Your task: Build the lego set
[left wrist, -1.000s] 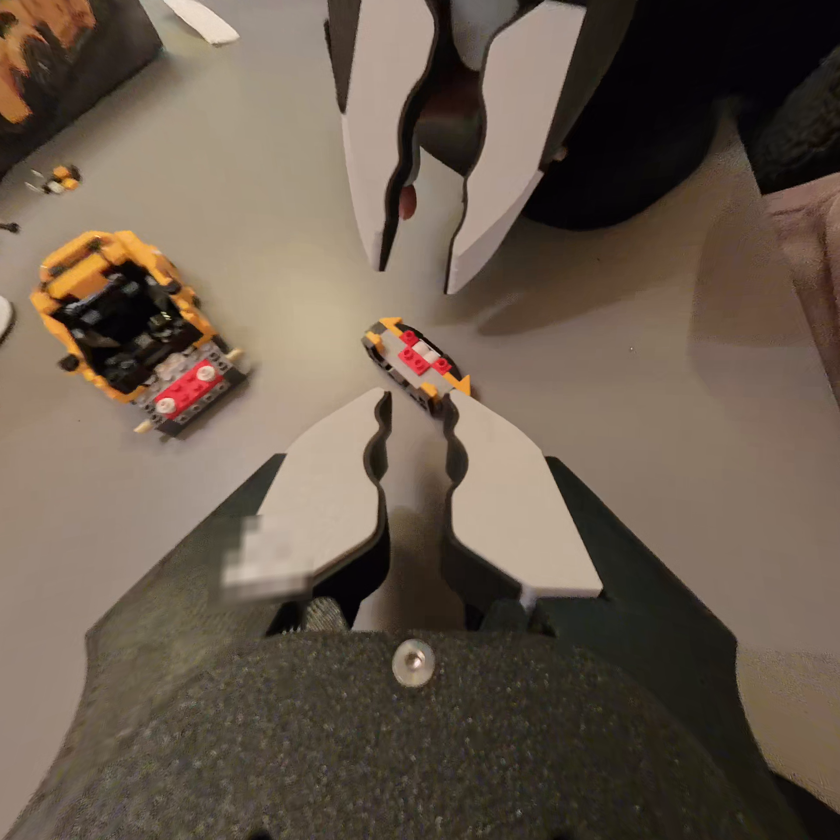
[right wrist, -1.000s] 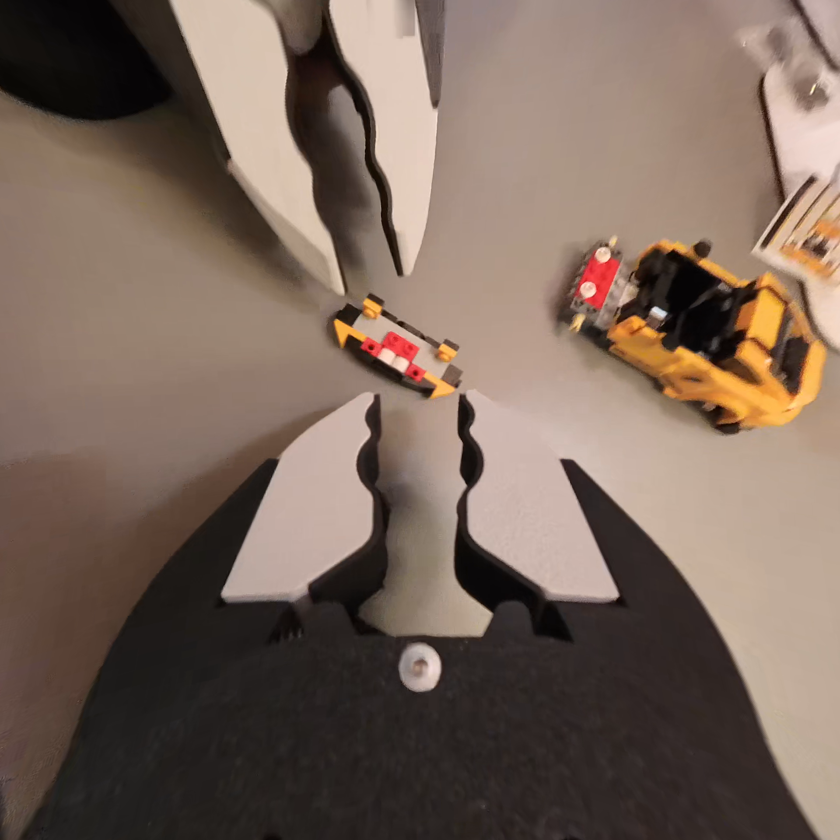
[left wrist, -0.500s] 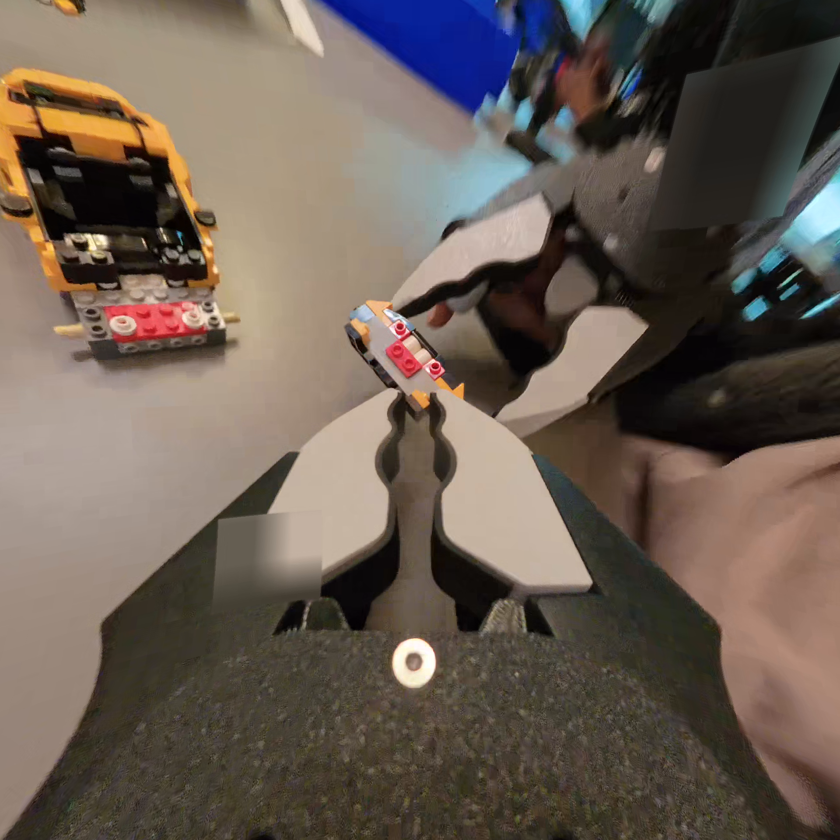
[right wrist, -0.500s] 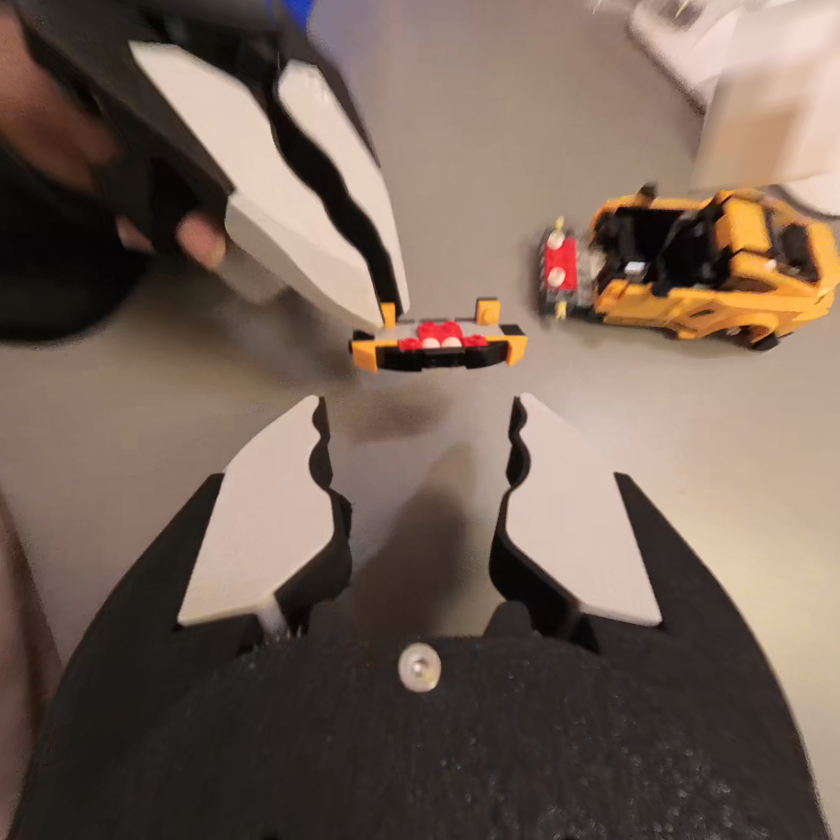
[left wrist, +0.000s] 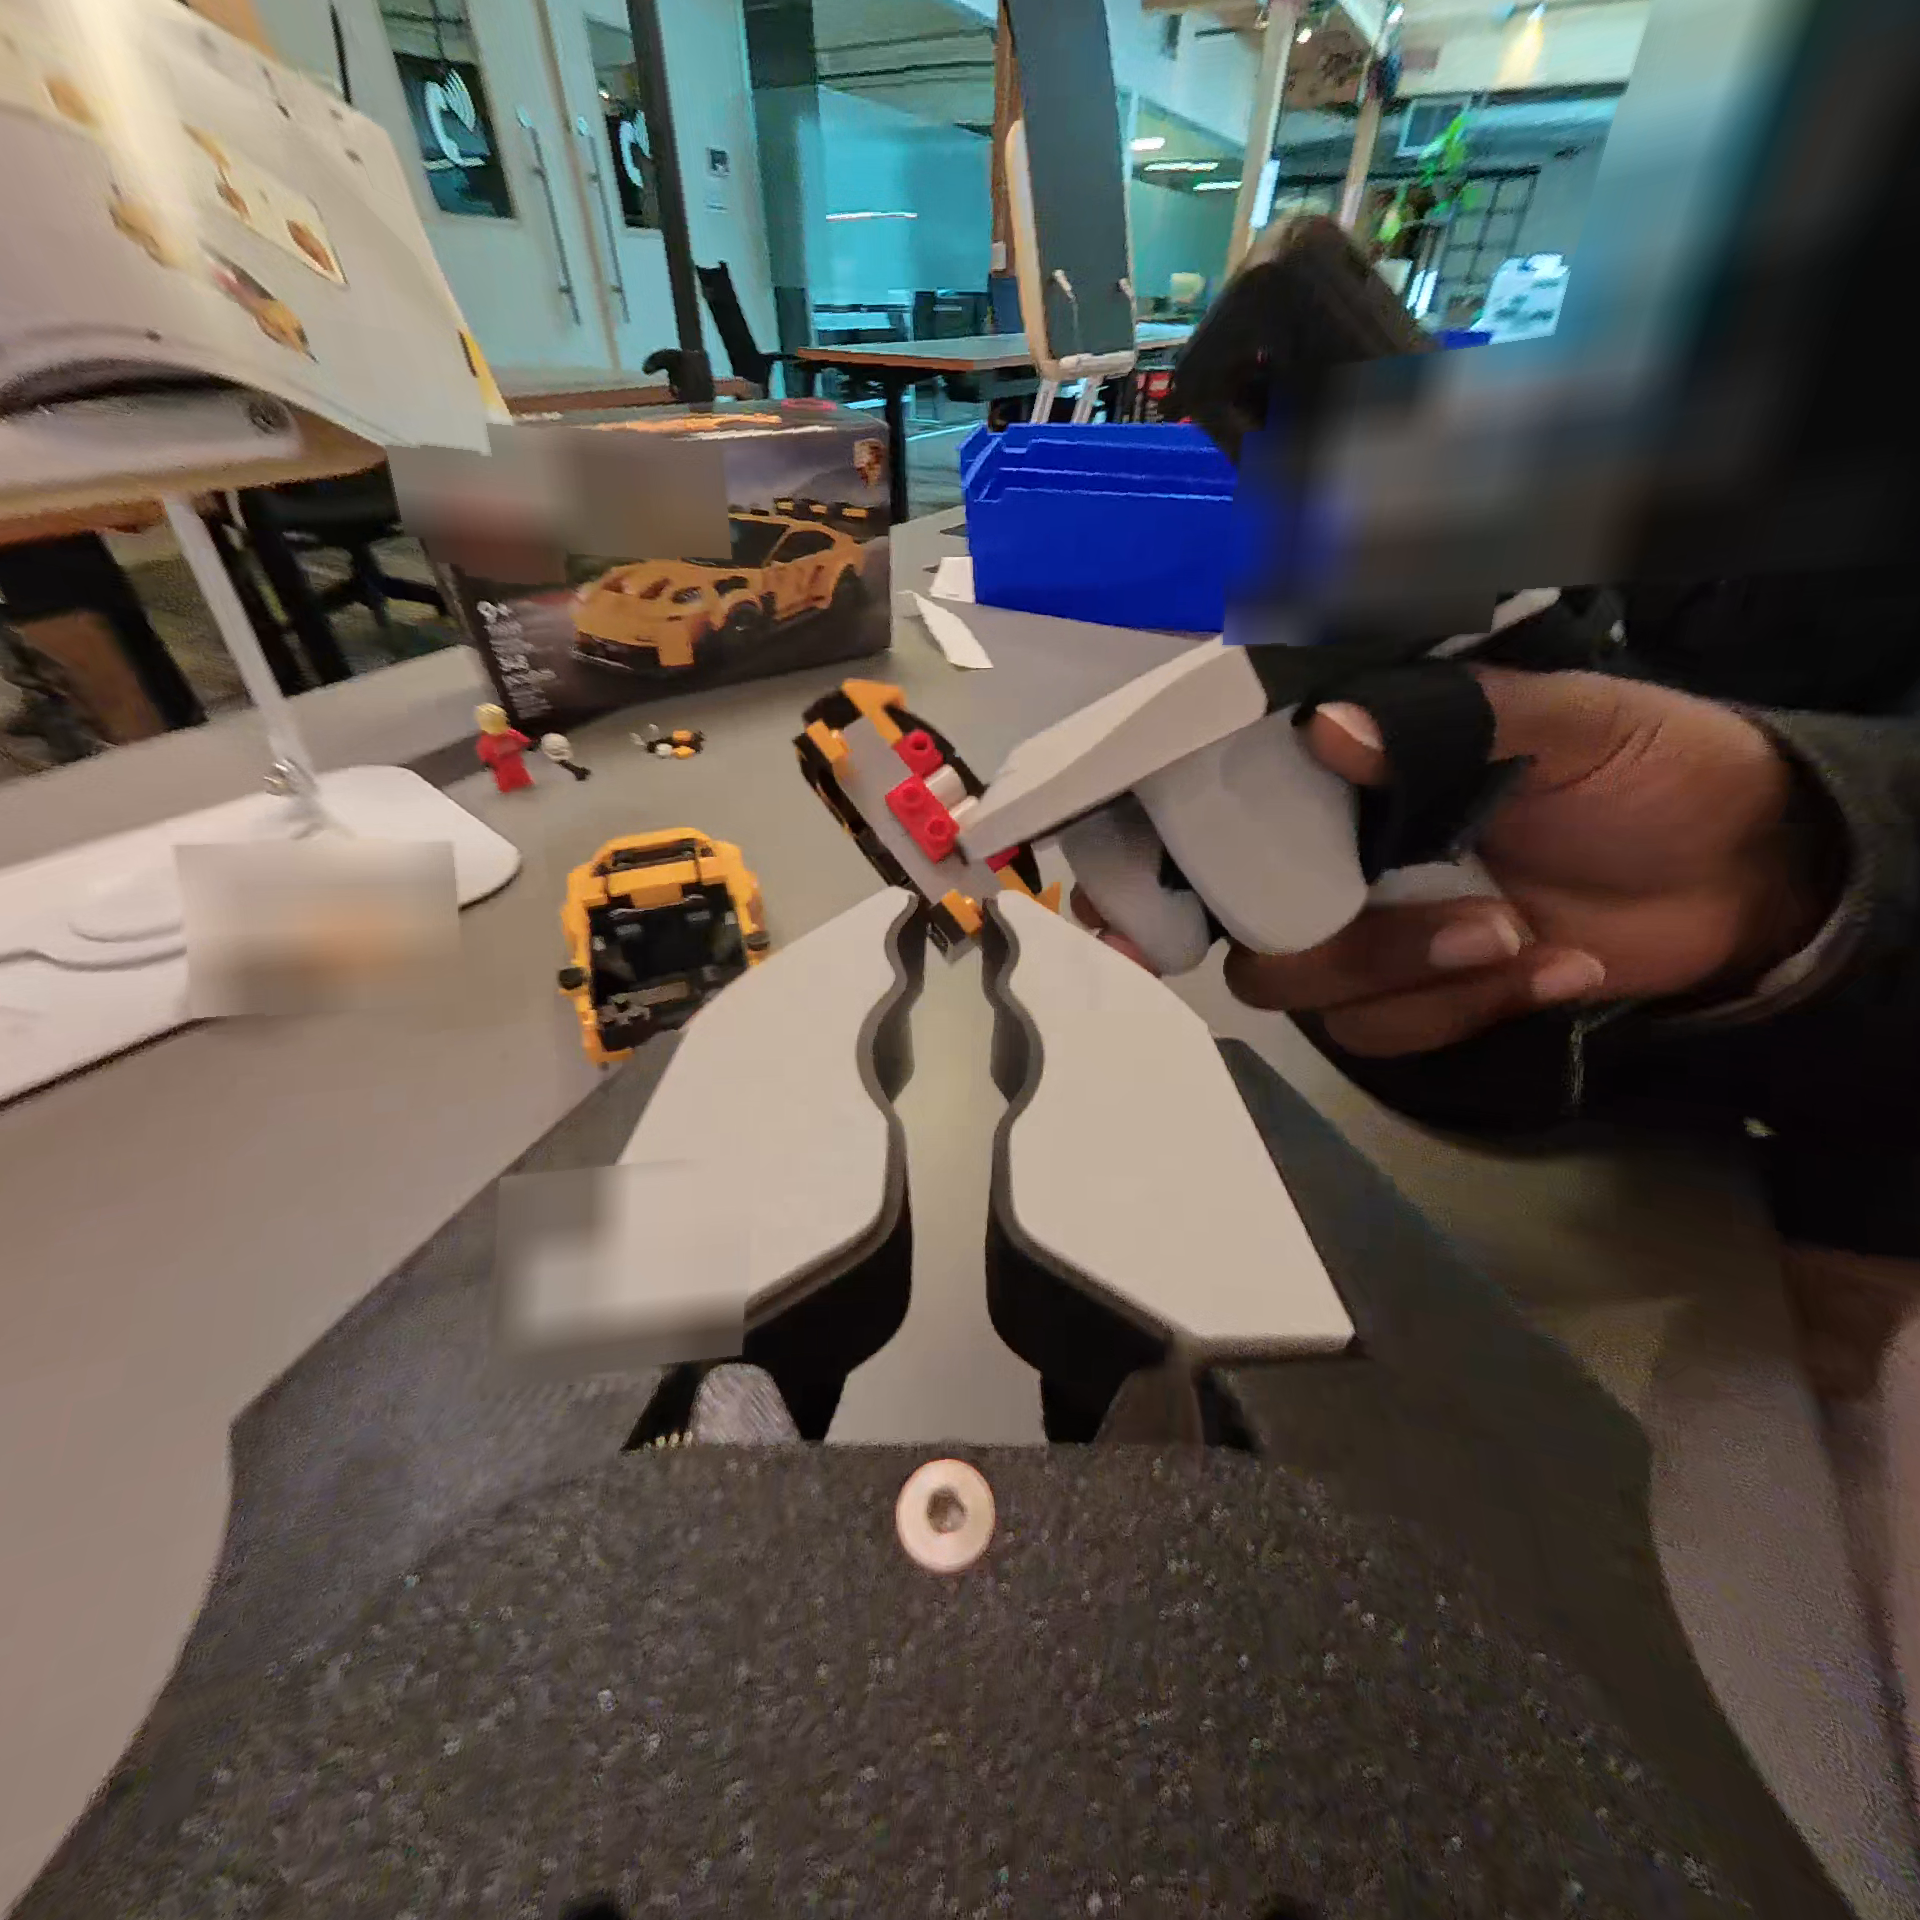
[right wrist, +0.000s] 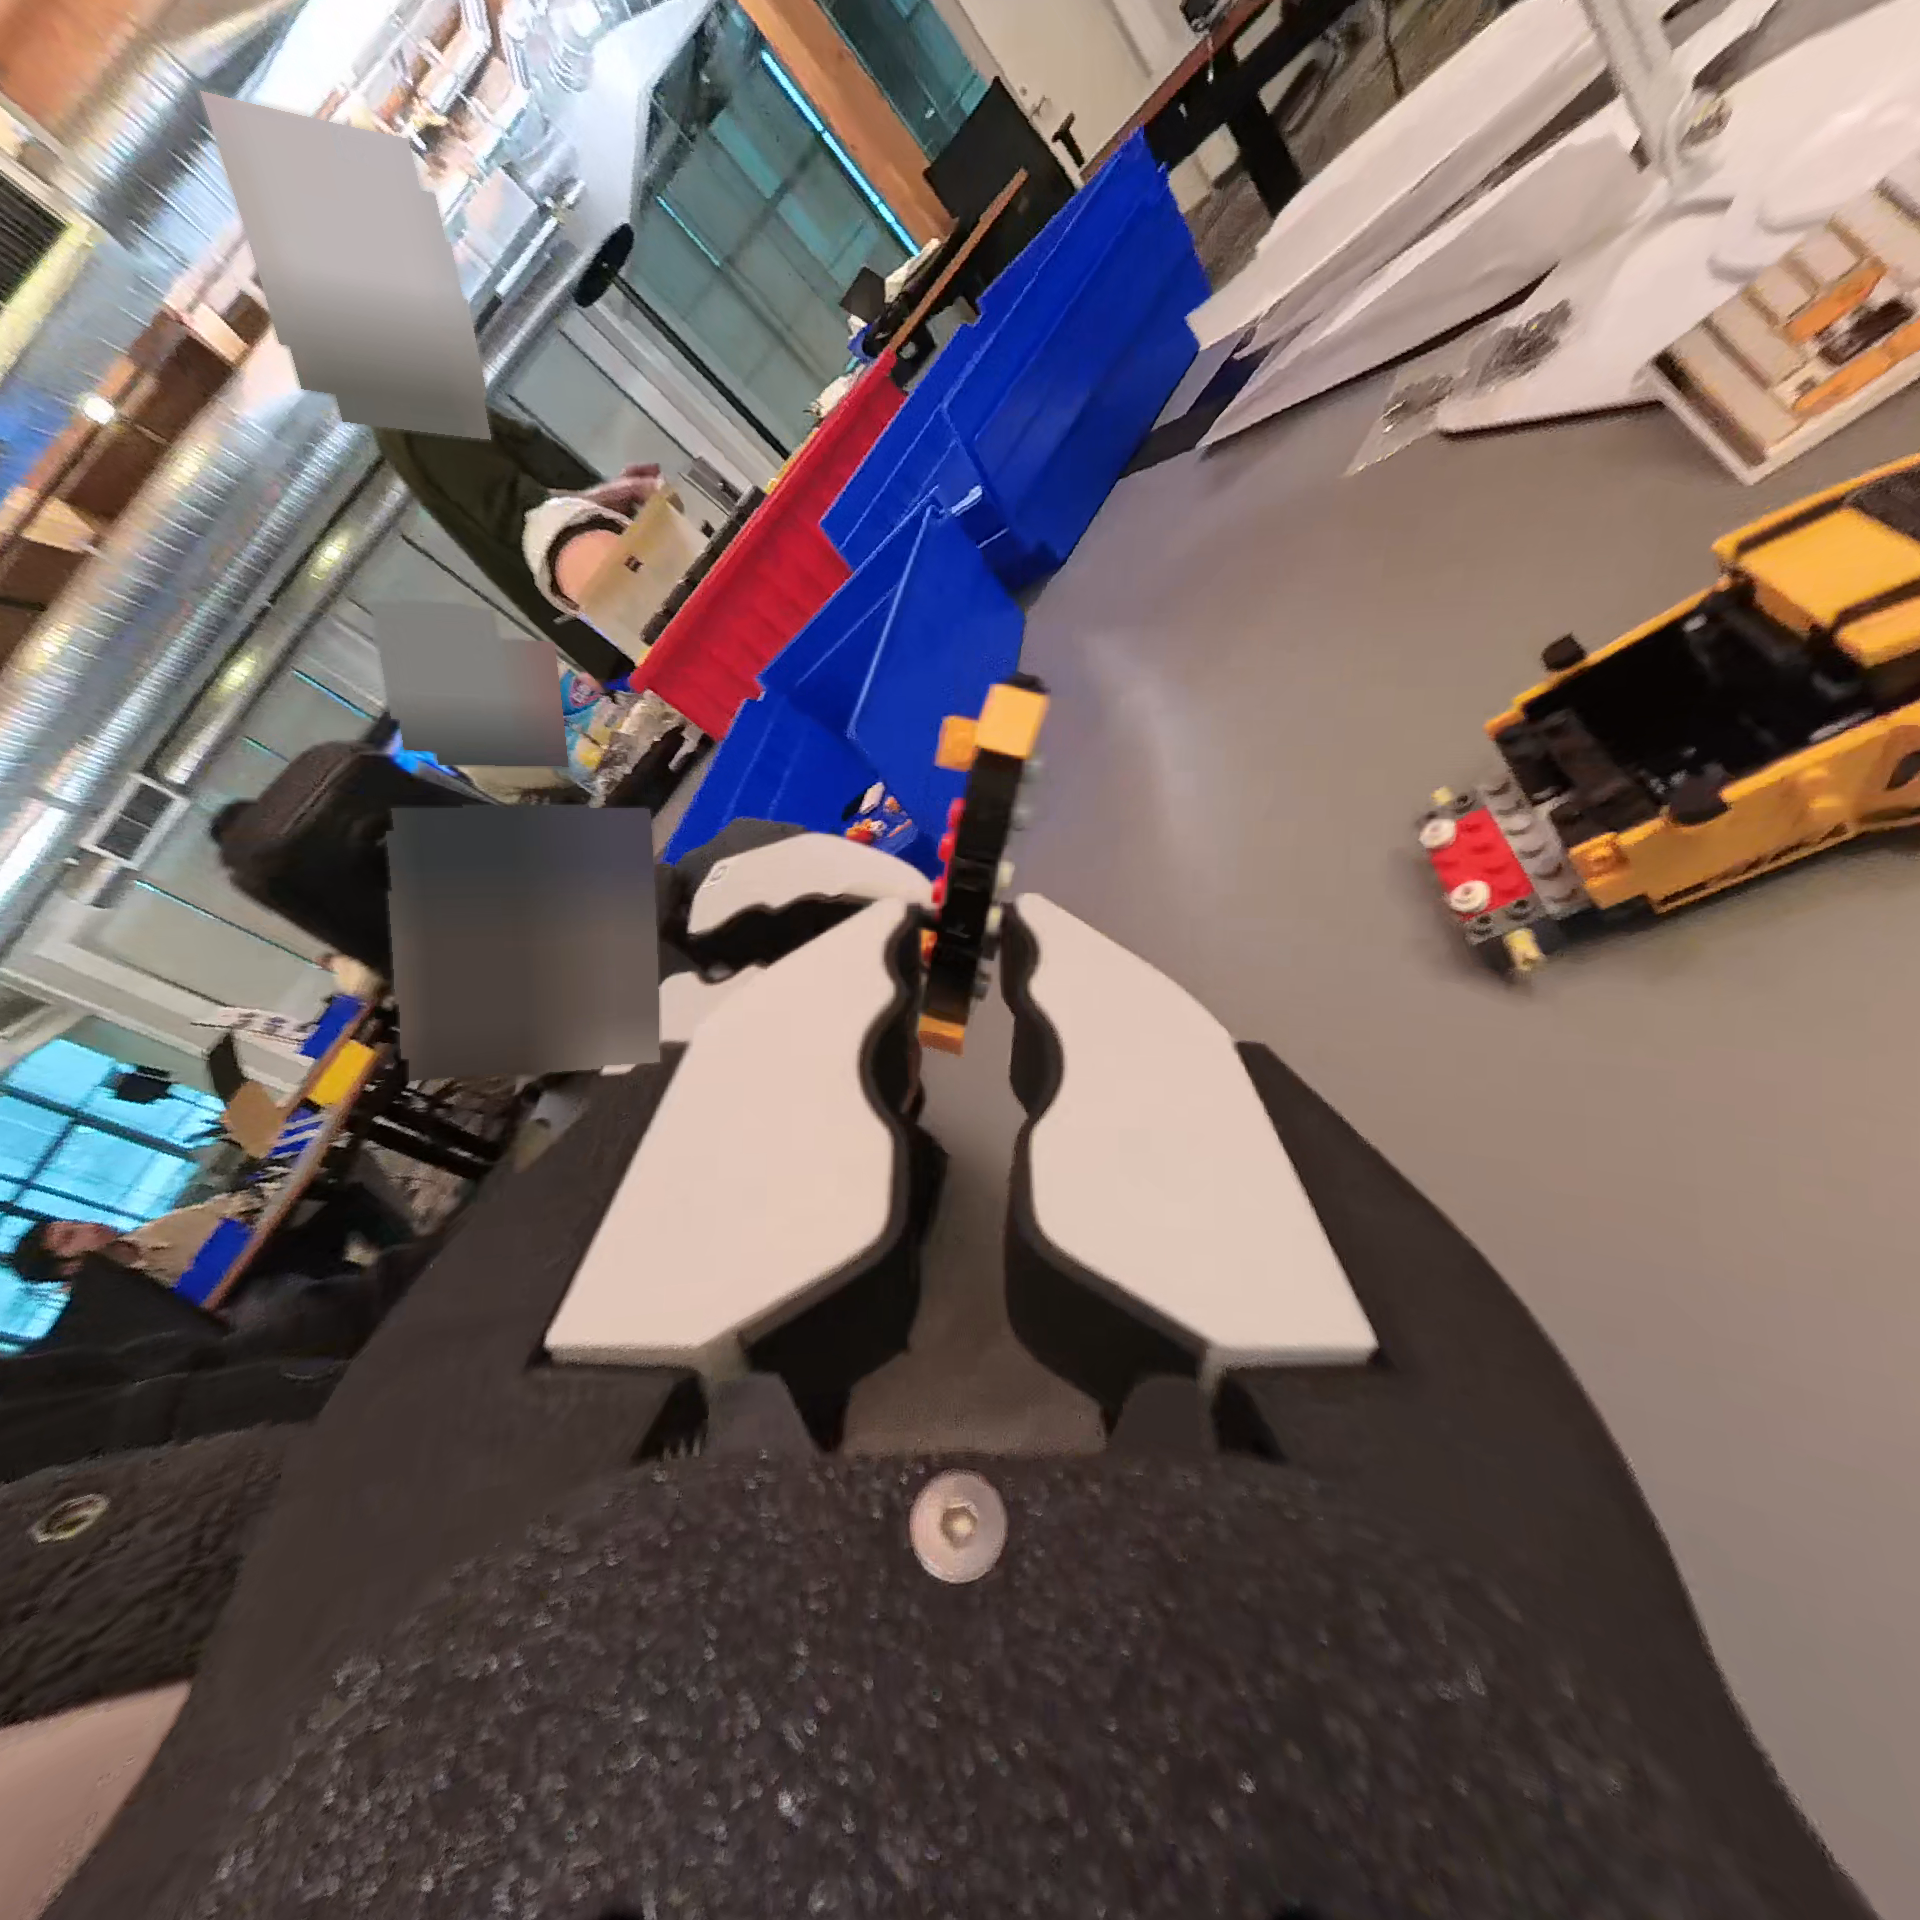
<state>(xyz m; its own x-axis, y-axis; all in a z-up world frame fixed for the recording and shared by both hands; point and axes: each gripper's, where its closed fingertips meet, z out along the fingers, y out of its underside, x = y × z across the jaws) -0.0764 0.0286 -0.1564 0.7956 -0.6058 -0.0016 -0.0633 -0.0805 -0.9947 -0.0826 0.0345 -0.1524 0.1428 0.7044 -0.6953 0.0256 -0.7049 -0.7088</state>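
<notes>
Left wrist view: bumper piece [left wrist: 914,805] is up off the table [left wrist: 260,1195], its lower orange tip pinched between the left gripper [left wrist: 948,914] tips.
Change: one second back the piece lay flat on the table between two open grippers; half a second back the left one had closed on one end and lifted it, the right still spread wide.
Left gripper: nearly closed, only the tips biting the piece's corner.
Right gripper [right wrist: 961,935]: now closed down on the piece [right wrist: 982,862] edge-on, from its black and orange rim; in the left view its fingers [left wrist: 1049,800] press over the red studs.
Hand [left wrist: 1558,883]: wraps the right gripper's handle, close to the piece.
Car body [left wrist: 660,930]: on the table, well apart from both grippers, open top, red plate at one end [right wrist: 1475,868].
Background: set box [left wrist: 686,561], red minifigure [left wrist: 506,746], blue bins [left wrist: 1091,530], all untouched.
Meaning: looks like a two-handed regrip in the air, probably to turn the piece before it goes onto the car.
Risk: left hold is shallow; the piece could pivot or drop if one side lets go early.
</notes>
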